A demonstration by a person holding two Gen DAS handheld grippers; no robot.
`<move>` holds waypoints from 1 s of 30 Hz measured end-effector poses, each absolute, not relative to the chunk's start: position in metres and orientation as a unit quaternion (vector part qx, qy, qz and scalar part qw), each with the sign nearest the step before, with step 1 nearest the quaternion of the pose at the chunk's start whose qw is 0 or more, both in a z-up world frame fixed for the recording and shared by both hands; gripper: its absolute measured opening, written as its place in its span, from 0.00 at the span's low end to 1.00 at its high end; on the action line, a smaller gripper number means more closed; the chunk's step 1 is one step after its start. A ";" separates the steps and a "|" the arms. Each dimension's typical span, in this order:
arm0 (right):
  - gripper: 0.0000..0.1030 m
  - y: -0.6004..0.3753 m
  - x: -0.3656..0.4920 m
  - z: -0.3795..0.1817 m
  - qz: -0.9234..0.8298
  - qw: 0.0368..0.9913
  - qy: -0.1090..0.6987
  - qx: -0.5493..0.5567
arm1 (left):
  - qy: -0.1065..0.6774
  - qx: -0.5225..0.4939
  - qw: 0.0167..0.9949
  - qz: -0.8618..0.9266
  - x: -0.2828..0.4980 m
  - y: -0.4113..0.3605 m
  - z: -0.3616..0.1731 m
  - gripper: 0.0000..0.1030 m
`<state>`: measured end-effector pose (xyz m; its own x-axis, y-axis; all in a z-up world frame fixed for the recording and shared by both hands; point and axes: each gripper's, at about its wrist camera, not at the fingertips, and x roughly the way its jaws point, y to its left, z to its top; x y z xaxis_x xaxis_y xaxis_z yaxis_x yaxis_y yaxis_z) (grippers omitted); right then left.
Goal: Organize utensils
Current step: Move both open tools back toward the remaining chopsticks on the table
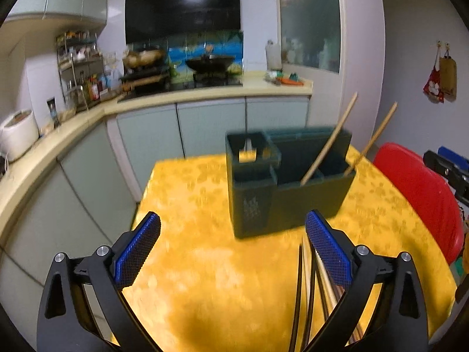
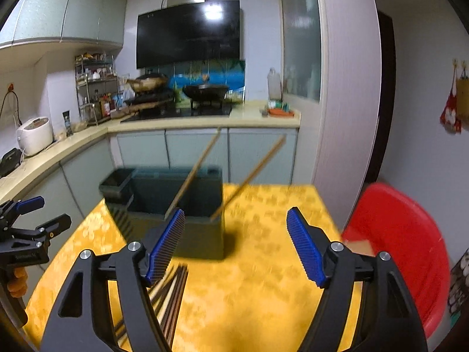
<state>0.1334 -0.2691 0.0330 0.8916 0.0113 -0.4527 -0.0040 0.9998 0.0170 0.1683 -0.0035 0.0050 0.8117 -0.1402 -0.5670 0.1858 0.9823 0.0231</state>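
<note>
A dark green utensil holder (image 1: pixel 281 187) with several compartments stands on the yellow table (image 1: pixel 205 264); it also shows in the right wrist view (image 2: pixel 176 214). Two wooden chopsticks (image 1: pixel 328 146) lean out of it to the right, also seen in the right wrist view (image 2: pixel 196 170). A bundle of chopsticks (image 1: pixel 310 293) lies on the table in front of the holder, partly behind my fingers; the right wrist view shows it too (image 2: pixel 170 299). My left gripper (image 1: pixel 233 228) is open and empty, above the table. My right gripper (image 2: pixel 236 226) is open and empty.
A red plastic stool or basin (image 1: pixel 422 193) stands at the table's right edge, also in the right wrist view (image 2: pixel 401 249). A kitchen counter (image 1: pixel 58 135) with a stove, woks and a rice cooker runs behind and to the left. The left gripper (image 2: pixel 29 228) shows in the right wrist view.
</note>
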 end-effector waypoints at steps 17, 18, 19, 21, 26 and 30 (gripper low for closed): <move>0.68 -0.250 0.073 -0.061 0.039 0.950 0.309 0.007 | 0.351 0.045 0.931 -0.089 0.118 0.015 -0.066 0.93; 0.68 -0.247 0.070 -0.063 0.041 0.950 0.309 0.007 | 0.354 0.044 0.930 -0.091 0.114 0.015 -0.069 0.93; 0.68 -0.246 0.067 -0.066 0.043 0.950 0.310 0.006 | 0.356 0.043 0.929 -0.093 0.112 0.014 -0.071 0.93; 0.68 -0.242 0.061 -0.070 0.048 0.949 0.311 0.004 | 0.361 0.043 0.926 -0.097 0.104 0.013 -0.077 0.93; 0.68 -0.232 0.046 -0.083 0.062 0.946 0.319 -0.006 | 0.376 0.041 0.920 -0.104 0.083 0.010 -0.093 0.93; 0.68 -0.228 0.036 -0.093 0.069 0.940 0.333 -0.007 | 0.390 0.037 0.914 -0.107 0.070 0.010 -0.105 0.93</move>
